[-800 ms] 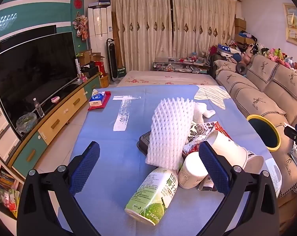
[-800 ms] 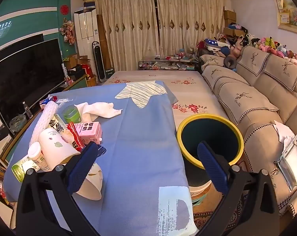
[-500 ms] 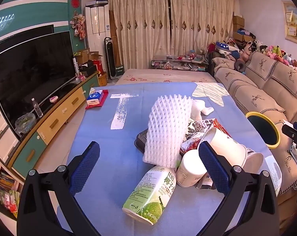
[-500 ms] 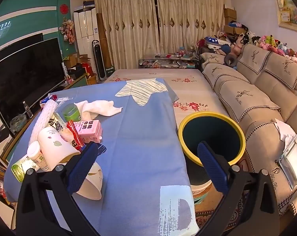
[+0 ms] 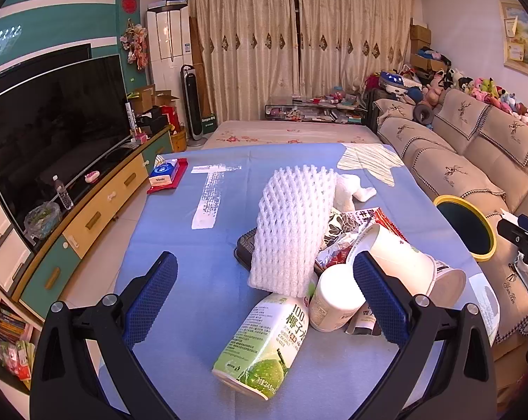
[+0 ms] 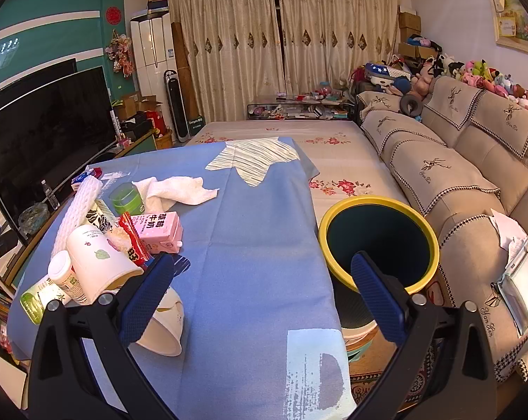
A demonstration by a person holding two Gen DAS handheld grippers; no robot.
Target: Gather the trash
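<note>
A heap of trash lies on the blue-clothed table (image 5: 180, 315): a green juice carton (image 5: 264, 343) on its side, a white foam net (image 5: 292, 224), a white bottle (image 5: 335, 297), a tipped paper cup (image 5: 400, 262) and snack wrappers (image 5: 355, 224). My left gripper (image 5: 262, 269) hovers open just in front of the heap, holding nothing. The right wrist view shows the same heap at its left, with a pink milk carton (image 6: 159, 231) and a second white cup (image 6: 166, 325). My right gripper (image 6: 264, 266) is open and empty over the cloth, beside the yellow-rimmed bin (image 6: 372, 201).
The bin stands on the floor between the table's right edge and a beige sofa (image 6: 456, 182) with papers (image 6: 519, 273) on it. A white cloth (image 6: 176, 189) and green cup (image 6: 125, 197) lie farther back. A tissue pack (image 5: 166, 173) sits far left. A TV (image 5: 50, 133) lines the left wall.
Both views have drifted only slightly. The grippers stay open and nothing on the table has moved.
</note>
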